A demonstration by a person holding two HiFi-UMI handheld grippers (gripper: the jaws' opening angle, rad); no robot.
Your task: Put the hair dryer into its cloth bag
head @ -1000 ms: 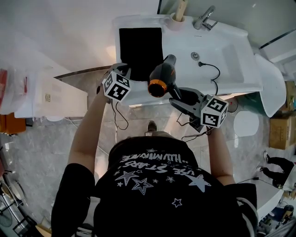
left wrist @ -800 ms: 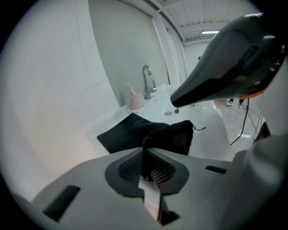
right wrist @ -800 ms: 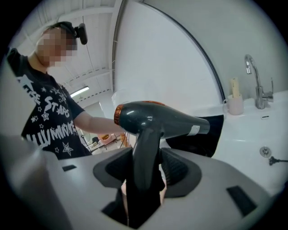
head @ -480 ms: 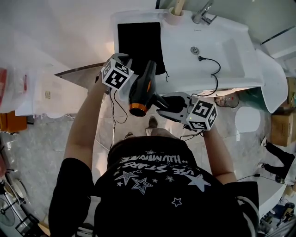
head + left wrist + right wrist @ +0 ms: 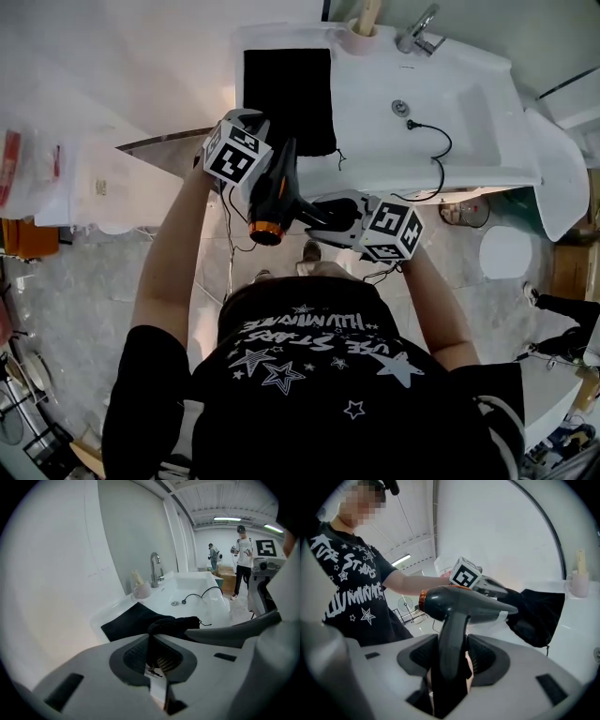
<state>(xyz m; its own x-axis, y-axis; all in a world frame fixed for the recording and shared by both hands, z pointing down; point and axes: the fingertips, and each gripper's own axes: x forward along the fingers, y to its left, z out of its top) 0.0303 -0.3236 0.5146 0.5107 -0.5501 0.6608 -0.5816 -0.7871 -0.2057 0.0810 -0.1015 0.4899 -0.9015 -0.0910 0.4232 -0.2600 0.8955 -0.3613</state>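
Pinching the near lip of the black cloth bag (image 5: 286, 94), the left gripper (image 5: 152, 644) had its jaws nearly closed on a fold of the fabric. The rest of the bag lay flat on the white table (image 5: 366, 94) beside the basin. For this step to go well, that lip probably needed lifting up and a little away from the table. The mouth would then gape, where it looked slack and mostly closed.

Just right of that, the hair dryer (image 5: 275, 192) was in the air in front of the table edge. Its narrow nozzle pointed at the bag's mouth and its orange-ringed back end pointed toward the person. In the right gripper view the nozzle tip met the dark cloth, but whether it had entered the opening could not be told.

The right gripper (image 5: 451, 654) held the dryer by its handle, jaws set partly apart and pressed on both sides of it. The grip looked firm enough for pushing. The sound move seemed to be to slide the nozzle in along the length of the bag, low and straight. The handle would follow sideways so it did not snag the raised lip.

Farther right, a black cord (image 5: 433, 155) lay looped in the basin (image 5: 469, 103). Whether it belonged to the dryer could not be made out. If it did, it would need watching for drag.
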